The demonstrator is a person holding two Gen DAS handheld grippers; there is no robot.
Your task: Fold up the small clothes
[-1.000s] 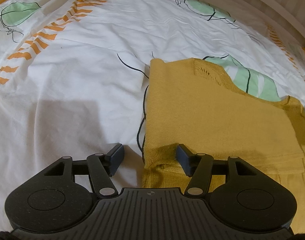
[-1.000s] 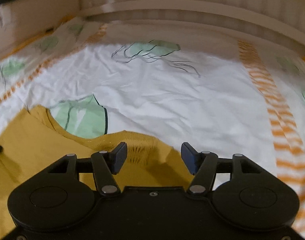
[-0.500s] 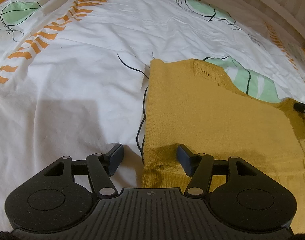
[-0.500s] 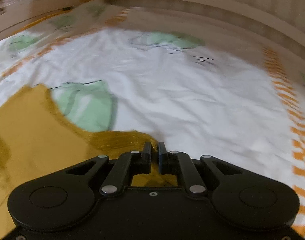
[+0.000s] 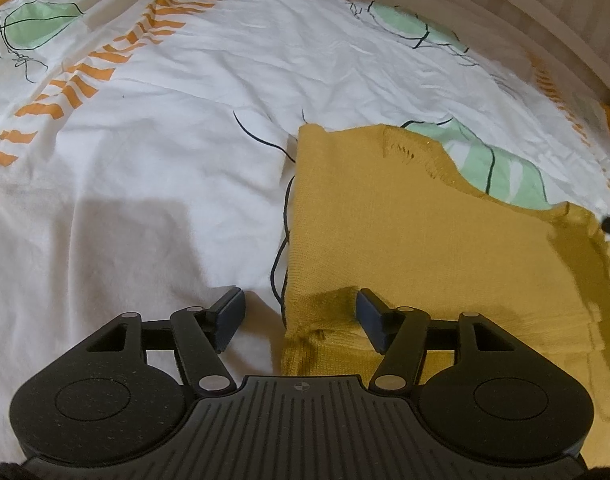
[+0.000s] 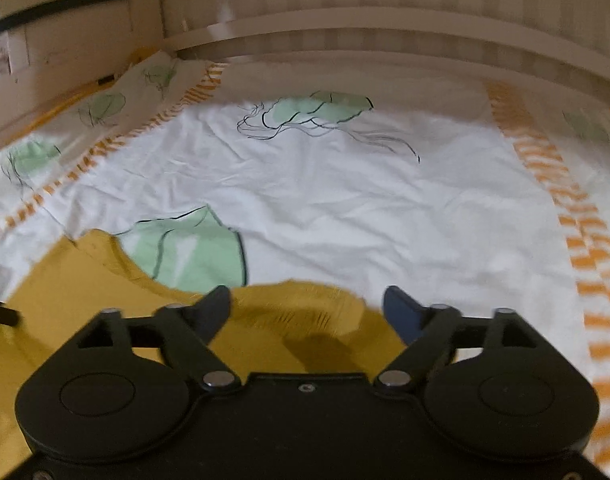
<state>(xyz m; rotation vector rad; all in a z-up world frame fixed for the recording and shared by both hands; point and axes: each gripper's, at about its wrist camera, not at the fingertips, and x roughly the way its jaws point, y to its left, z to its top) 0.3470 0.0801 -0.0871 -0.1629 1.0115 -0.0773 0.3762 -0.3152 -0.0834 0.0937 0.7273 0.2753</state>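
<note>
Bed sheet — white, creased cotton printed with pale green leaf shapes, thin black line drawing and orange dashed bands — covers the whole working surface; a pale wooden bed frame curves along its far edge. The mustard knit garment, fine-ribbed and folded to a flat oblong with a scooped neckline at its far edge, lies on the sheet at right in the left wrist view and at near left in the right wrist view. Left gripper: jaws apart and opening slightly, straddling the garment's near left corner, the pads not pressing the cloth; its place matches the frame a second ago. Right gripper: jaws opening, wide apart over the rounded far right corner of the knit — half a second ago they were shut together there. Only the right wrist view shows the bed frame plainly; only the left wrist view shows the garment's straight left edge.
</note>
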